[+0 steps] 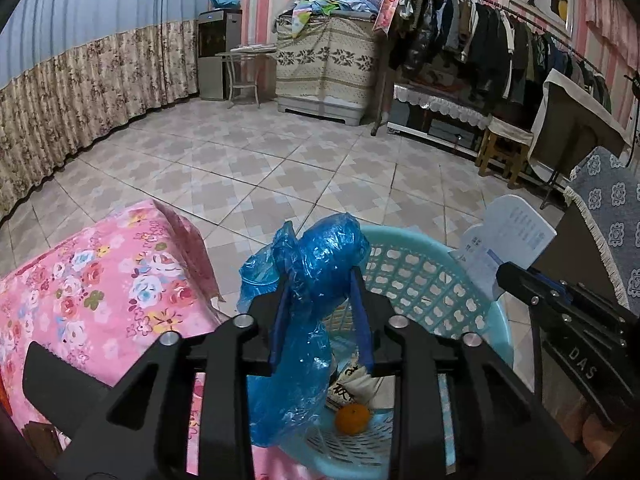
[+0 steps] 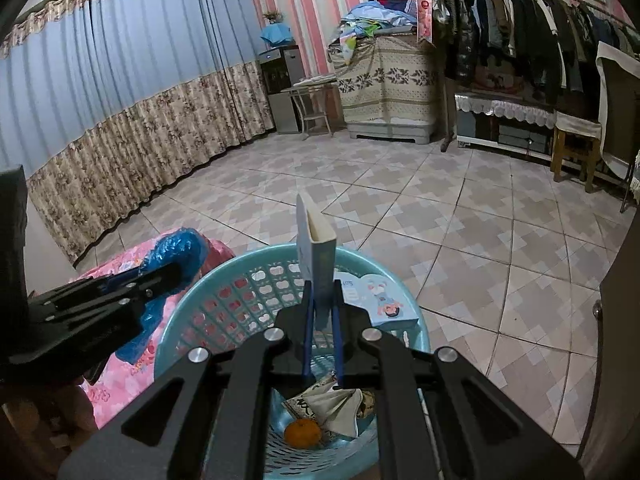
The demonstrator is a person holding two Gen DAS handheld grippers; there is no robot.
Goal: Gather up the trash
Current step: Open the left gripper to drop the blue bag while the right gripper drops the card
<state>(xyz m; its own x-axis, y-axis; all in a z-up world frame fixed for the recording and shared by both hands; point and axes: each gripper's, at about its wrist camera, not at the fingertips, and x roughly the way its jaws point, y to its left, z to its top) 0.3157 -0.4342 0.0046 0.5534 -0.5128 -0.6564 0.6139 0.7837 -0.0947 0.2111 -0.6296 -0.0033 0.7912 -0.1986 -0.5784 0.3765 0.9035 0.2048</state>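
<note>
Two pieces of trash hang over a pale blue basket point(image 2: 420, 320), one in each gripper. The left gripper point(image 1: 320, 292) has a crumpled blue plastic bag point(image 1: 316, 256) between its blue fingers point(image 1: 362, 320); the bag bulges above the fingertips and trails down past them over the basket's near-left rim, but whether the pads press it or merely flank it I cannot tell. The right gripper point(image 2: 322, 308) pinches a small white carton point(image 2: 316, 252) upright, its jaws pressed against the carton's lower end, above the middle of the basket. On the basket's bottom lie an orange fruit point(image 2: 303, 433), a printed wrapper point(image 2: 304, 404) and a crumpled pale cloth or paper point(image 2: 336, 404), touching one another. A light blue box with a cartoon figure point(image 2: 384, 304) leans on the far-right rim. Left of the basket spreads a pink flowered cloth point(image 1: 100, 280). Beyond it all stretches a tiled floor point(image 1: 280, 168).
</note>
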